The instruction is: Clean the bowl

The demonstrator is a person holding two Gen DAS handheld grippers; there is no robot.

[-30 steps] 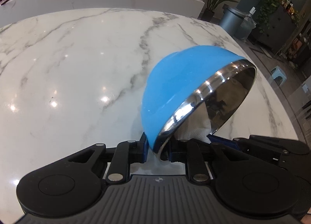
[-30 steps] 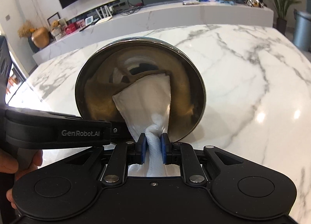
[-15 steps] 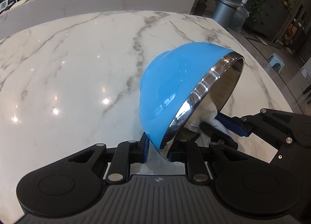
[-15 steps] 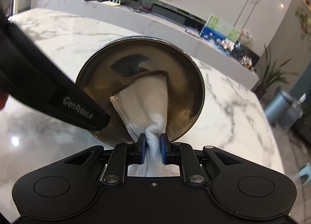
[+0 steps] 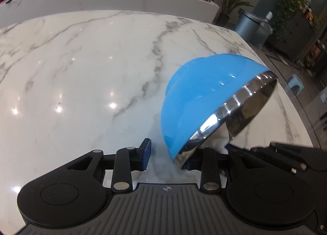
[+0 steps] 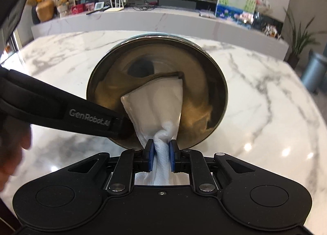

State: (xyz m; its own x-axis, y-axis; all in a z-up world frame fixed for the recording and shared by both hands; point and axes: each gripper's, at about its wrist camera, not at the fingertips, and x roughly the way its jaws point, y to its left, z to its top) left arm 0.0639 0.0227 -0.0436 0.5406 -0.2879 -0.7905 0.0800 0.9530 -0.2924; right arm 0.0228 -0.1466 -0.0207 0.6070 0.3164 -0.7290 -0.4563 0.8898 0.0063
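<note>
Two tongs work one bowl (image 5: 196, 100): left tongs (image 5: 167, 156) are opening, pads clear of the rim between them; right tongs (image 6: 161, 154) pinch one white cloth (image 6: 157, 104) reaching inside. Bowl sits tilted at lower right over the marble surface (image 5: 81, 67), whose wide left stretch lies bare, right edge near.

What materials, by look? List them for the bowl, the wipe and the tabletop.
Bowl: glossy blue outside, probably enamel or plastic; inside polished metal, likely steel, mirroring the room.
Wipe: white, soft and creased, twisted where pinched; paper towel or thin cloth.
Tabletop: white with grey veins, shiny glints; marble or a lookalike.
</note>
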